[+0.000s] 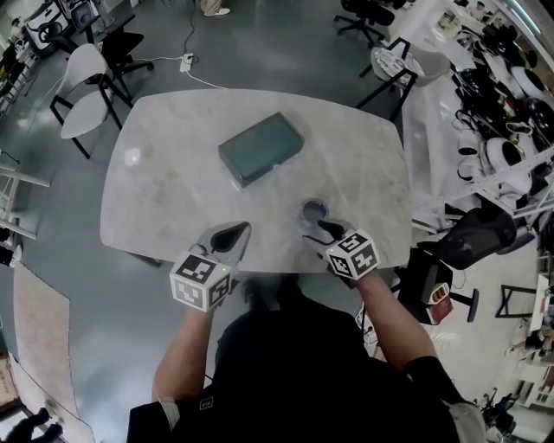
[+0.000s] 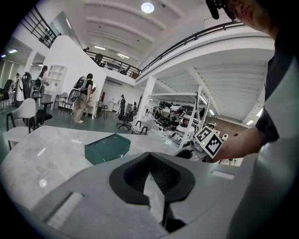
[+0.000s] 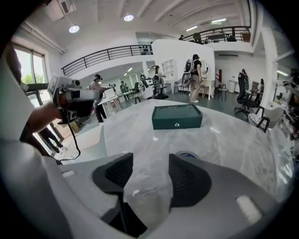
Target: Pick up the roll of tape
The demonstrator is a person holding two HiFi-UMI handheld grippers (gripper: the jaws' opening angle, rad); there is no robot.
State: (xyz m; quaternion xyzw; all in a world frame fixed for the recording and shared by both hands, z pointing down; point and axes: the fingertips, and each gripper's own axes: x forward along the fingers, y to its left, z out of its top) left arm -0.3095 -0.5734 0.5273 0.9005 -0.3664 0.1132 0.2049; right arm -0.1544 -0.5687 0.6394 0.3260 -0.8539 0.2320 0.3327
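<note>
jaws of the left gripper meet at their tips with nothing between them. jaws of the right gripper stand apart and empty. both grippers hover at the near edge of a pale marble table. the roll of tape lies flat near that edge, just beyond the right gripper. a dark green box sits mid-table. round the table are a glossy grey floor, white chairs and cluttered shelves.

It was a large open robotics lab: racks of white and black equipment stood past the marble table's right edge, office chairs dotted the grey floor, and a railed mezzanine ran overhead.
</note>
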